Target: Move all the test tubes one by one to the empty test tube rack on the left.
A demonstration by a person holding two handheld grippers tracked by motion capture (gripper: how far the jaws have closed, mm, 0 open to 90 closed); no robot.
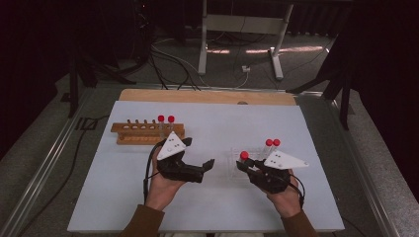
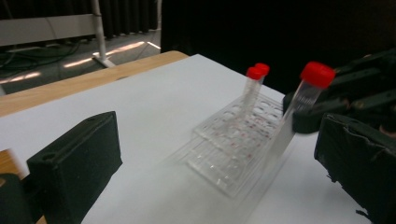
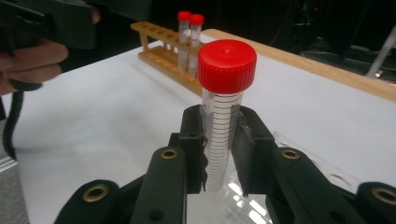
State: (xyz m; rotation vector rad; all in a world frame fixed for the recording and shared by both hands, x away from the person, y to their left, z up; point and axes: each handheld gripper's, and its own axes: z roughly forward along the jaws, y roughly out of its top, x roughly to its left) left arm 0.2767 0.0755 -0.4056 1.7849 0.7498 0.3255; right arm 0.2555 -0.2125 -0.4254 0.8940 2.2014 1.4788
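Note:
My right gripper [image 1: 243, 167] is shut on a clear graduated tube with a red cap [image 3: 221, 116], gripping its middle and holding it upright just above the left end of a clear plastic rack [image 1: 236, 163]. Two more red-capped tubes [image 1: 272, 143] stand in that rack's far side. My left gripper [image 1: 198, 153] points right toward the rack, open with nothing between its jaws. In the left gripper view the held tube [image 2: 306, 95] leans over the clear rack [image 2: 233, 149]. A wooden rack [image 1: 147, 132] at the left holds two red-capped tubes [image 1: 166, 120].
The white table top [image 1: 123, 187] has free room in front and at the far right. A wooden strip [image 1: 207, 96] edges its far side. Beyond it are a metal stand [image 1: 202, 44] and cables on the floor.

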